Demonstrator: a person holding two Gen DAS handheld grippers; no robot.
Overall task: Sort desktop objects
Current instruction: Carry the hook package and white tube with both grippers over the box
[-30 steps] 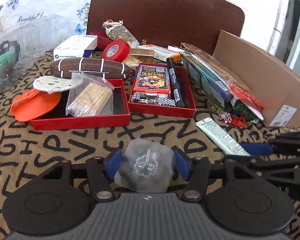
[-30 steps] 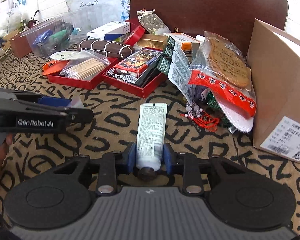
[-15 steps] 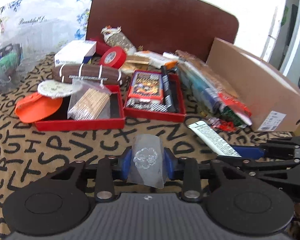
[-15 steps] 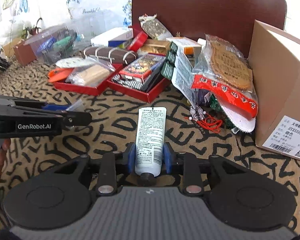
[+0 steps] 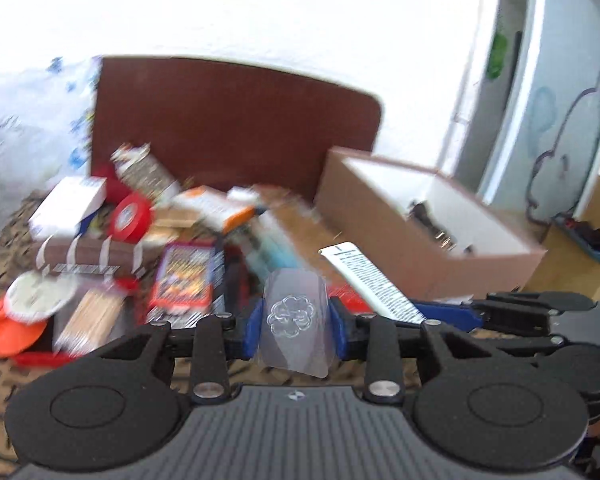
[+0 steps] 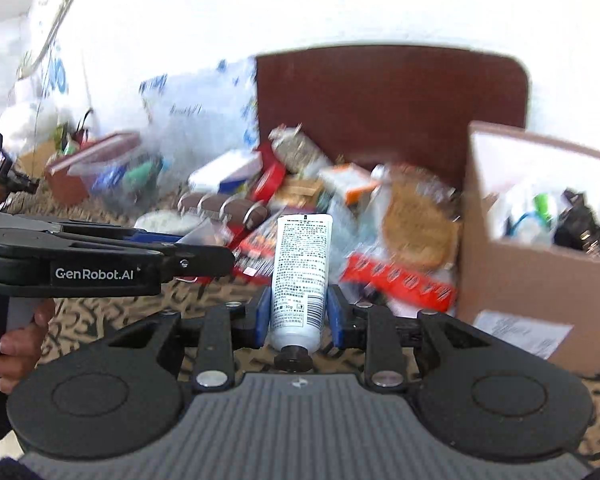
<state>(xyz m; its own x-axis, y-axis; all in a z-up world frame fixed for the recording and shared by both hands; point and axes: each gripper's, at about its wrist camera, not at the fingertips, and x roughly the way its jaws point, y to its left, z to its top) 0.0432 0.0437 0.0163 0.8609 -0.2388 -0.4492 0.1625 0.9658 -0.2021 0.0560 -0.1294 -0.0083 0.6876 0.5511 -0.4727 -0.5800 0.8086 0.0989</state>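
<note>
Sorting looks partly done, as a judgement from the layout: 2 red trays at the left of the left wrist view already hold a toothpick bag, a card pack and other small things, and the cardboard box at the right has items inside. Much is left, since a loose heap of packets and boxes lies across the middle of the patterned bench.

Both grippers are carrying something clear of the bench. The left gripper is closed partway on a clear adhesive hook, whose sheet stands upright between the blue pads at lower centre. The right gripper is closed partway on a white tube, cap toward the camera and crimped end pointing up at centre frame. The box sits to the right of both, apart from them.
</note>
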